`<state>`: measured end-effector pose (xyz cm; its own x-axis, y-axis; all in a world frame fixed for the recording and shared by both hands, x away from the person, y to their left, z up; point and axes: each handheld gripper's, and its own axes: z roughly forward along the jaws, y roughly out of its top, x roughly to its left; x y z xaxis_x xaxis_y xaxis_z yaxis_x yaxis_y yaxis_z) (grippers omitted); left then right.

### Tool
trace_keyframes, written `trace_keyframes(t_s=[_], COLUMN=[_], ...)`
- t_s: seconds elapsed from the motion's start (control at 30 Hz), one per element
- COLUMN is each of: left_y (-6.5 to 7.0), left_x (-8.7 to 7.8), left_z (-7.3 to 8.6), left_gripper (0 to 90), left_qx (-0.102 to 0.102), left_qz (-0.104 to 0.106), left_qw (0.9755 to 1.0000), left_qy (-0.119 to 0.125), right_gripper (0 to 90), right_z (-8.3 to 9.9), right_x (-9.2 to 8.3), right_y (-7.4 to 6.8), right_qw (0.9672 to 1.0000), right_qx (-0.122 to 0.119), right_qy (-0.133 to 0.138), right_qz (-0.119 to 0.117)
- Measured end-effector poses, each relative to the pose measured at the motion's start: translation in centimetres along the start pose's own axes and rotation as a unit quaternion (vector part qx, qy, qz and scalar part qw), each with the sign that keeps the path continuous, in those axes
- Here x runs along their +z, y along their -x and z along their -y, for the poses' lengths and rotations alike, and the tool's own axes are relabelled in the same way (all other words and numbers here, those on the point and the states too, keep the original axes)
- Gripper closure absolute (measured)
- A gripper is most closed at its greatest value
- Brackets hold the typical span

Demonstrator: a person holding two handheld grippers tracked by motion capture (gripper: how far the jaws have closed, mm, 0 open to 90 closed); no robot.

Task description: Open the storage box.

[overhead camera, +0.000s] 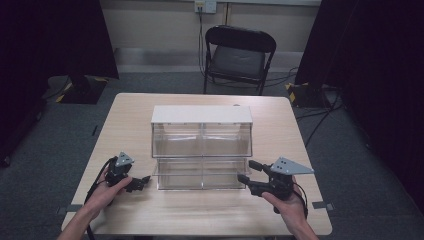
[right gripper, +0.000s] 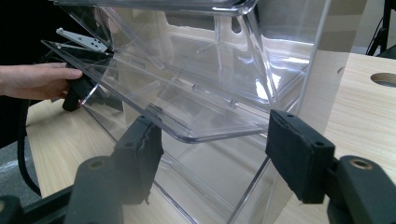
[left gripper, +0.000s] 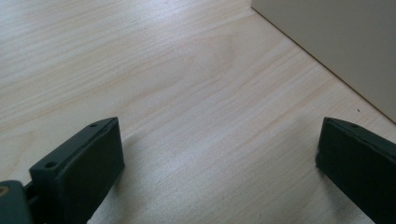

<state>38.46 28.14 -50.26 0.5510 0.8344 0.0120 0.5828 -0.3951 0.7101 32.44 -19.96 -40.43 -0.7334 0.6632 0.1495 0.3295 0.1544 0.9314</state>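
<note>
- The bin cabinet (overhead camera: pixel 202 145) sits mid-desk (overhead camera: pixel 200 220), white top, clear tilt-out bins in two rows. I'm working on the lower right bin (overhead camera: pixel 225 175), and in the right gripper view it's tipped out towards me.
- The right gripper (overhead camera: pixel 245 171) is at that bin's front right corner. Its jaws are set fairly narrow, with the bin's clear lip (right gripper: pixel 210 133) lying between them. I honestly can't tell if the pads are biting the plastic or just sitting either side of it.
- The left gripper (overhead camera: pixel 145 181) is parked on the desk just beside the cabinet's left end, not touching it. Its jaws are wide with nothing in them, just bare wood grain in its own view (left gripper: pixel 219 163).
- What worries me:
  - The lip is thin, slick and see-through, so it's hard to judge depth. If the jaws only catch the edge, it'll pop out and the bin will flop.
  - Nothing is bracing the cabinet. Pull or push the bin with the right side alone and I reckon the whole light box skids or tips on the desk.
  - The right jaw is close to the cabinet's side wall, so it could snag there and jam the bin mid-swing.
  - Squeeze too hard and the plastic might crack.
</note>
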Motion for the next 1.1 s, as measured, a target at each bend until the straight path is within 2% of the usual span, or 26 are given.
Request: trace_keyframes(t_s=[0.37,0.5,1.1], left_y=[0.01,0.02,0.01], left_x=[0.00,0.01,0.01], left_z=[0.00,0.01,0.01], left_gripper=[0.2,0.2,0.2], left_qx=[0.000,-0.002,-0.001], left_qz=[0.000,0.001,0.001], left_qw=[1.0000,1.0000,1.0000], left_qy=[0.000,0.000,0.000], right_gripper=[36.3,35.6,30.9], right_z=[-0.17,-0.24,-0.51], right_x=[0.00,0.00,0.66], right_y=[0.03,0.00,0.03], right_qw=[1.0000,0.9999,0.9998], right_qx=[0.002,0.004,0.015], right_qy=[0.006,0.009,0.012], right_qz=[0.001,0.008,0.006])
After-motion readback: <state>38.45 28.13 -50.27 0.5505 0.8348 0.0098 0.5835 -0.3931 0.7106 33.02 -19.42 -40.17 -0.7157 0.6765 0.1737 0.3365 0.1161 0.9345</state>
